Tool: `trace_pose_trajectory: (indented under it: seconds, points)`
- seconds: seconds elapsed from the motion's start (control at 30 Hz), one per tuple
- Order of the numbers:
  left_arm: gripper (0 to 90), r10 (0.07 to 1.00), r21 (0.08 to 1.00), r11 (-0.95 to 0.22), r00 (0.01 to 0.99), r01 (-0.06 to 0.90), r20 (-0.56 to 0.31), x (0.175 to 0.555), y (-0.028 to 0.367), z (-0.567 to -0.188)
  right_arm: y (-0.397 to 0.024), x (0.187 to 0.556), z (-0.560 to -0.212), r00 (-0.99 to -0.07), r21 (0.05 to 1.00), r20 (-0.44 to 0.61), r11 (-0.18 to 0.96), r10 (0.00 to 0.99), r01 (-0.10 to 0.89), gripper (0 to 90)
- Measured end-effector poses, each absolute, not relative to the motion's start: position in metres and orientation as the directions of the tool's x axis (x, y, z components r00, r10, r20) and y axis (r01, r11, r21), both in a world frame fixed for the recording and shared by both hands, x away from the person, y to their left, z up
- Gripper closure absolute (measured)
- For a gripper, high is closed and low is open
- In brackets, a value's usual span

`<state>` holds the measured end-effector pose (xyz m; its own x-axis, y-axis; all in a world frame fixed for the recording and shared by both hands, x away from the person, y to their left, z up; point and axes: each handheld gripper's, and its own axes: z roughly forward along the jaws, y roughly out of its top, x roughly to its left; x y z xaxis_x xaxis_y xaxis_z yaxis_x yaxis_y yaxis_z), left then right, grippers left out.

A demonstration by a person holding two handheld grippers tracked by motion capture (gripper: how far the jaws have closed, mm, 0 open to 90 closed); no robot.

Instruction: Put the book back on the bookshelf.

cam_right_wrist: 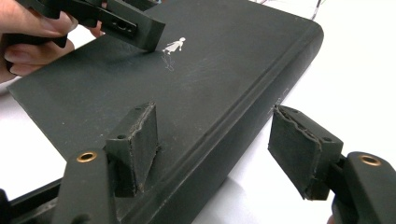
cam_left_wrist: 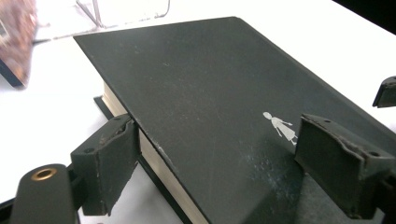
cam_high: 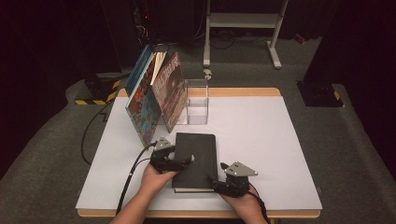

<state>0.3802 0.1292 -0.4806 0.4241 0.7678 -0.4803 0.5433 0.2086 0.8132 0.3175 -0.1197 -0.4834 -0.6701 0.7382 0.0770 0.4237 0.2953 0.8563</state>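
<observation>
Two grippers at a matte black hardcover book [cam_high: 196, 158] lying flat near the table's [cam_high: 261, 140] front edge. Left gripper [cam_high: 189, 160]: ragged rubber pads straddle the front cover's long edge, one under, one on top; whether they pinch, cannot tell. Right gripper [cam_high: 211, 179]: jaws apart, astride the rounded spine, one pad touching the cover. Small silver figure [cam_left_wrist: 279, 127] stamped on it. Glossy picture books [cam_high: 156, 95] lean against a clear box [cam_high: 196, 101] toward the back edge.

My right gripper [cam_right_wrist: 212, 149] straddled the black book's [cam_right_wrist: 210, 70] spine, jaws apart; my left gripper [cam_right_wrist: 140, 32] touched its cover.
</observation>
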Motion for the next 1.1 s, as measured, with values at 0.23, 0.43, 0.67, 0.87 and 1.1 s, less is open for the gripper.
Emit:
trace_pose_trajectory:
  seconds: [0.23, 0.43, 0.67, 0.87, 1.1]
  points:
    - [17.5, 0.77, 0.842, 0.193, 0.454, 0.503, -0.448, 0.378, 0.129, -0.469, -0.122, 0.317, -0.482, -0.671, 0.86, 0.082, 0.288, 0.737, 0.421, 32.0]
    - [25.5, 0.77, 0.829, 0.202, 0.439, 0.522, -0.464, 0.383, 0.129, -0.468, -0.123, 0.318, -0.483, -0.671, 0.861, 0.089, 0.283, 0.736, 0.423, 32.0]
    - [27.3, 0.757, 0.809, 0.213, 0.43, 0.548, -0.491, 0.386, 0.13, -0.469, -0.123, 0.319, -0.484, -0.671, 0.859, 0.099, 0.277, 0.735, 0.43, 32.0]
    - [30.0, 0.75, 0.792, 0.214, 0.424, 0.572, -0.508, 0.387, 0.132, -0.469, -0.124, 0.32, -0.485, -0.67, 0.859, 0.109, 0.27, 0.734, 0.435, 32.0]
    - [38.6, 0.738, 0.784, 0.228, 0.423, 0.577, -0.526, 0.387, 0.137, -0.466, -0.124, 0.32, -0.485, -0.668, 0.859, 0.114, 0.265, 0.736, 0.438, 32.0]
